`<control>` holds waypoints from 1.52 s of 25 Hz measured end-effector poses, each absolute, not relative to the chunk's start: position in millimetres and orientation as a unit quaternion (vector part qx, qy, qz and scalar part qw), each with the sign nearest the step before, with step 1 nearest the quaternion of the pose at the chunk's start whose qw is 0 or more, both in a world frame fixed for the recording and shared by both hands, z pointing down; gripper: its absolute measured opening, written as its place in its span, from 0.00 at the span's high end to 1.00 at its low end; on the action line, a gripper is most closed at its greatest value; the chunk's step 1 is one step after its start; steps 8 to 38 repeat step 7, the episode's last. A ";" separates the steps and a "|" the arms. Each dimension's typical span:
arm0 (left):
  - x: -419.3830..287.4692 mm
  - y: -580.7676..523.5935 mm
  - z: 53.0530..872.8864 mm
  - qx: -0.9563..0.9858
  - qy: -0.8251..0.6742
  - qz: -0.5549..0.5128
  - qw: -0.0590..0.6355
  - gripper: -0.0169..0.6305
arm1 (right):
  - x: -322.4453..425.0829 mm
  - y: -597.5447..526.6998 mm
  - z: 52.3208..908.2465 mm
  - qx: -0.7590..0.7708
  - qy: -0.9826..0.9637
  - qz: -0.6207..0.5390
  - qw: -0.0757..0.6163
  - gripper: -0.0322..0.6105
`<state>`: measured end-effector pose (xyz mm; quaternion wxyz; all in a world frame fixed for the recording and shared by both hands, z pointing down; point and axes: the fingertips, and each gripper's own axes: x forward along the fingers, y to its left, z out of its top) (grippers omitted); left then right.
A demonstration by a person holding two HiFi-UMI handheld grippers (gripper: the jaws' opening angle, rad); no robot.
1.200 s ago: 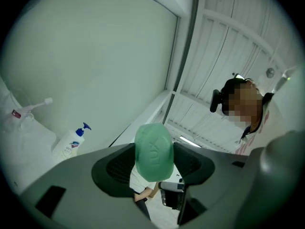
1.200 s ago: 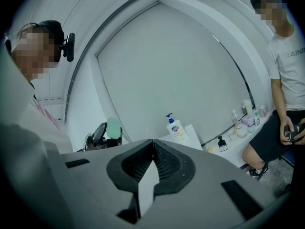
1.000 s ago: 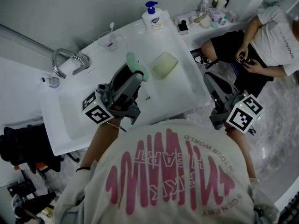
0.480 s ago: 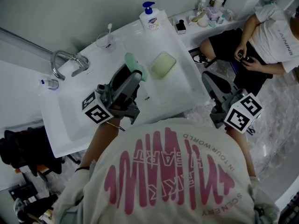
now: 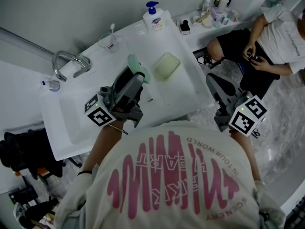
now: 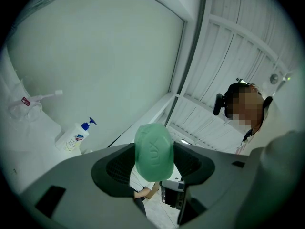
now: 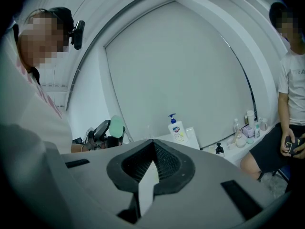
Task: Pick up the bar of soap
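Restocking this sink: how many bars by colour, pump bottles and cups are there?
Green bar, in left gripper: 1
Pale bar: 1
Pump bottle: 1
Cup: 1
Total: 4

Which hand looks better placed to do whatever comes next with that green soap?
Probably left: the left tool already clamps the green soap bar above the counter. The right tool is closed, empty, off beside the counter.

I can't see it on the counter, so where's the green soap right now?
Head view: the green soap is gripped in the left gripper, over the counter, just left of a pale block.
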<state>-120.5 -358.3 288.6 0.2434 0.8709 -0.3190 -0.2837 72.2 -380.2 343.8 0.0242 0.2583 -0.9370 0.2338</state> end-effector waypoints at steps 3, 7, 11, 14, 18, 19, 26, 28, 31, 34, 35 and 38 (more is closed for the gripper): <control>-121.2 -359.6 289.5 0.870 -0.321 -0.283 0.245 0.57 | 73.1 -381.4 343.9 0.259 -0.936 0.236 0.025 0.93; -123.1 -361.3 288.8 0.869 -0.321 -0.283 0.248 0.57 | 73.0 -382.9 343.4 0.262 -0.935 0.239 0.029 0.93; -123.1 -361.3 288.8 0.869 -0.321 -0.283 0.248 0.57 | 73.0 -382.9 343.4 0.262 -0.935 0.239 0.029 0.93; -123.1 -361.3 288.8 0.869 -0.321 -0.283 0.248 0.57 | 73.0 -382.9 343.4 0.262 -0.935 0.239 0.029 0.93; -123.1 -361.3 288.8 0.869 -0.321 -0.283 0.248 0.57 | 73.0 -382.9 343.4 0.262 -0.935 0.239 0.029 0.93; -123.1 -361.3 288.8 0.869 -0.321 -0.283 0.248 0.57 | 73.0 -382.9 343.4 0.262 -0.935 0.239 0.029 0.93; -123.1 -361.3 288.8 0.869 -0.321 -0.283 0.248 0.57 | 73.0 -382.9 343.4 0.262 -0.935 0.239 0.029 0.93; -123.1 -361.3 288.8 0.869 -0.321 -0.283 0.248 0.57 | 73.0 -382.9 343.4 0.262 -0.935 0.239 0.029 0.93; -123.1 -361.3 288.8 0.869 -0.321 -0.283 0.248 0.57 | 73.0 -382.9 343.4 0.262 -0.935 0.239 0.029 0.93; -123.1 -361.3 288.8 0.869 -0.321 -0.283 0.248 0.57 | 73.0 -382.9 343.4 0.262 -0.935 0.239 0.029 0.93; -123.1 -361.3 288.8 0.869 -0.321 -0.283 0.248 0.57 | 73.0 -382.9 343.4 0.262 -0.935 0.239 0.029 0.93; -123.1 -361.3 288.8 0.869 -0.321 -0.283 0.248 0.57 | 73.0 -382.9 343.4 0.262 -0.935 0.239 0.029 0.93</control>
